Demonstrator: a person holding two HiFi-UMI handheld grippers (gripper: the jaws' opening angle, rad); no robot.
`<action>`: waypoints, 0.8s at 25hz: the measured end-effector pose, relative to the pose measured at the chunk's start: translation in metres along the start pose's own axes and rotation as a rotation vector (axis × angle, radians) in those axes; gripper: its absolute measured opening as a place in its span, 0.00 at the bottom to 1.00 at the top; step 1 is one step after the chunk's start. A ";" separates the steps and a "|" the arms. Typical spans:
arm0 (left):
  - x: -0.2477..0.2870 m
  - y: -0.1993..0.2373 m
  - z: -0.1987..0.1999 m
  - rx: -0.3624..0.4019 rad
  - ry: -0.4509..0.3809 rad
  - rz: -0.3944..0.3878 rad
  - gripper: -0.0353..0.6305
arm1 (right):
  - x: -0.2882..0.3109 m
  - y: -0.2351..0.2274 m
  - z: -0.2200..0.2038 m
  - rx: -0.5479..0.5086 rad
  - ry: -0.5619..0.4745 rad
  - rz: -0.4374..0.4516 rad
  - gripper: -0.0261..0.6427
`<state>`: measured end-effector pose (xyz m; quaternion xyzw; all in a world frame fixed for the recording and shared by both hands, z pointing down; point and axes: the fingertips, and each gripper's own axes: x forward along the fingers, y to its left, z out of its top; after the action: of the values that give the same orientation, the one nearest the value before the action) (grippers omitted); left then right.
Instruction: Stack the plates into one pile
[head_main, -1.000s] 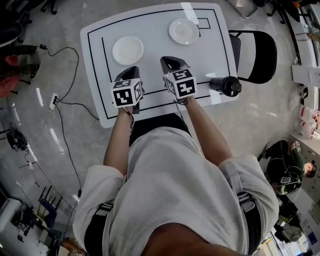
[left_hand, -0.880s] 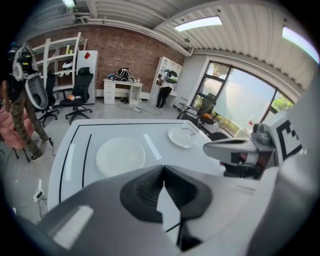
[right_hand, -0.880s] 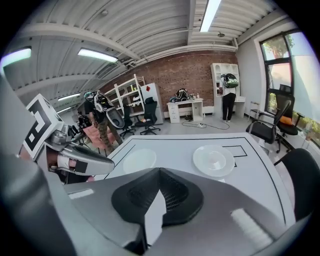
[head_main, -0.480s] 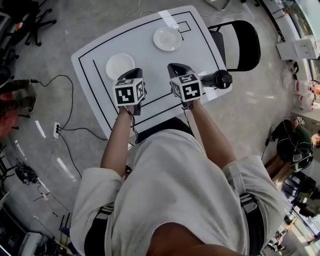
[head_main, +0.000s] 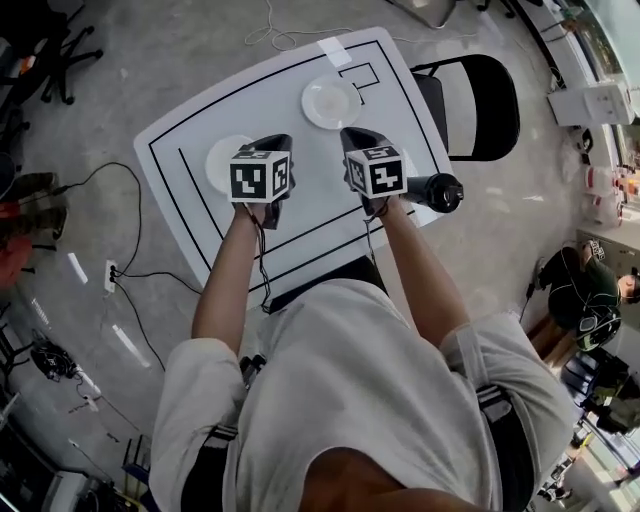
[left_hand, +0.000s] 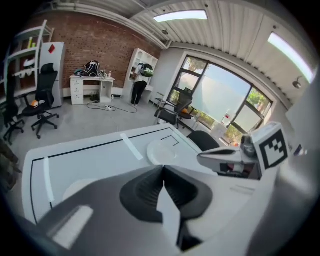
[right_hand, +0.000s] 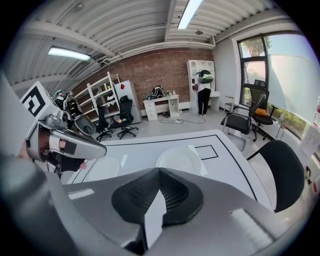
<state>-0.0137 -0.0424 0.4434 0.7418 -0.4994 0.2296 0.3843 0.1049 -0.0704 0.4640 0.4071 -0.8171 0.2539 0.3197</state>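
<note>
Two white plates lie apart on the white table (head_main: 190, 125). The far plate (head_main: 330, 101) sits by a small black-outlined square; it also shows as the far plate (left_hand: 161, 149) and the far plate (right_hand: 181, 159). The near left plate (head_main: 222, 163) is partly hidden behind my left gripper (head_main: 277, 141). My right gripper (head_main: 353, 134) hovers beside it, just short of the far plate. Both hang above the table with jaws shut and nothing in them: left gripper (left_hand: 163, 169), right gripper (right_hand: 160, 171). The left plate (right_hand: 102, 169) shows pale beneath the left gripper (right_hand: 65, 142).
A black cylindrical object (head_main: 440, 190) lies at the table's right edge. A black chair (head_main: 485, 95) stands to the right of the table. Cables (head_main: 140, 270) run over the floor on the left. Black lines frame the tabletop.
Both grippers have moved forward over the table toward the plates, staying shut. The left one now covers part of the left plate. The head view has swung round.
</note>
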 end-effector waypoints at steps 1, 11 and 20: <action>0.011 0.006 0.000 -0.028 0.006 0.009 0.06 | 0.009 -0.006 0.000 0.013 0.008 -0.006 0.04; 0.091 0.036 0.037 -0.028 -0.002 0.061 0.06 | 0.069 -0.064 0.005 0.167 -0.007 -0.042 0.04; 0.137 0.038 0.033 0.056 0.050 0.104 0.06 | 0.097 -0.103 0.005 0.200 0.000 -0.093 0.04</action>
<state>0.0046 -0.1534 0.5356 0.7194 -0.5208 0.2816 0.3631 0.1439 -0.1783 0.5475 0.4742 -0.7680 0.3191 0.2889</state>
